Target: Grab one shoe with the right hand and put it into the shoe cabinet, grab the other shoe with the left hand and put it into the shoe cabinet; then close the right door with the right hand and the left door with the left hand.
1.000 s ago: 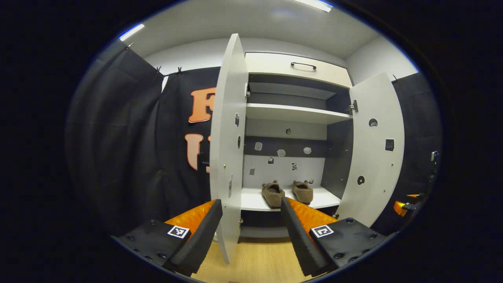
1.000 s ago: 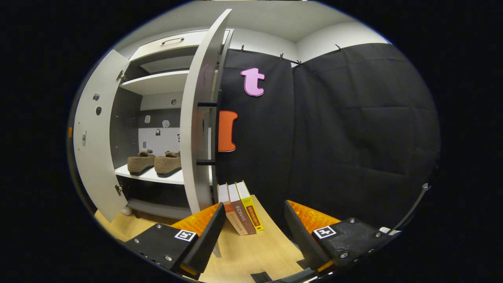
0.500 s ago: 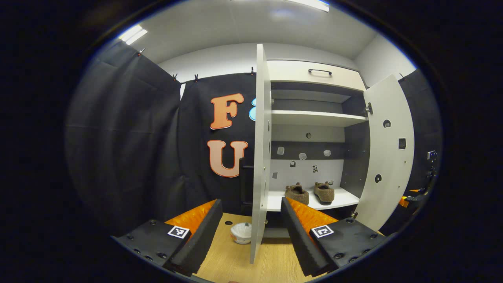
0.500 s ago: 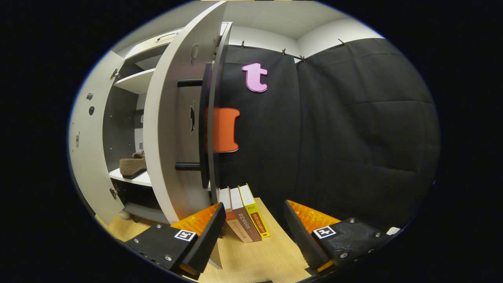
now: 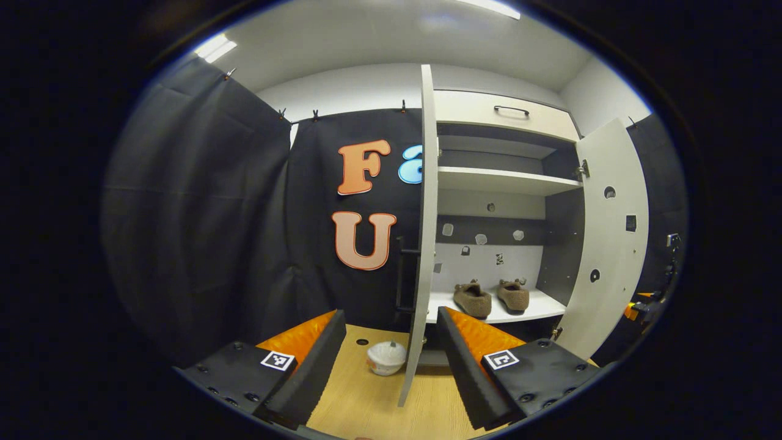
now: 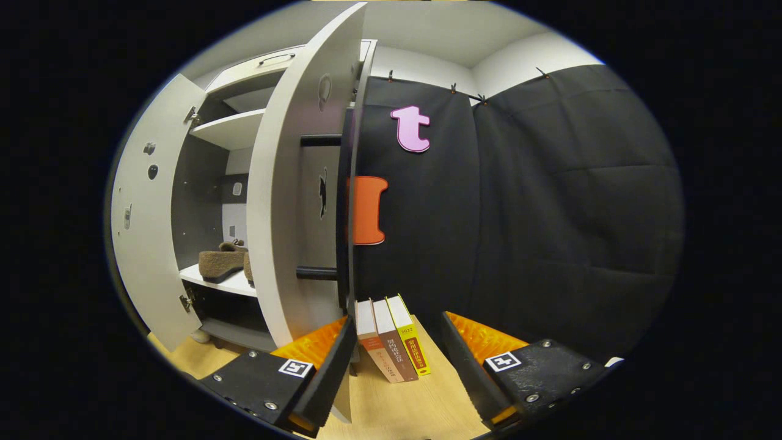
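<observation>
Two brown fuzzy shoes point(image 5: 473, 299) point(image 5: 513, 295) sit side by side on the lower shelf of the white shoe cabinet point(image 5: 501, 181). Both doors stand open. The left door point(image 5: 424, 214) is edge-on to me, its lower edge between the fingers of my open left gripper point(image 5: 388, 366). The right door point(image 5: 611, 244) hangs open at the far right. In the right gripper view, the right door point(image 6: 278, 214) shows its outer face with a black handle point(image 6: 317, 273). My right gripper point(image 6: 397, 373) is open, its left finger point(image 6: 327, 373) close by the door's bottom edge. One shoe point(image 6: 220, 263) peeks past the door.
A small white lidded bowl point(image 5: 386, 357) lies on the wooden floor beside the left door. Three books point(image 6: 394, 342) lean against the cloth wall right of the cabinet. A drawer with a dark handle point(image 5: 512, 110) tops the cabinet. The other gripper point(image 5: 647, 305) shows at the far right.
My left gripper has shifted left, so the left door now shows edge-on between its fingers. My right gripper has moved round to the right door's outer face. Both stay open.
</observation>
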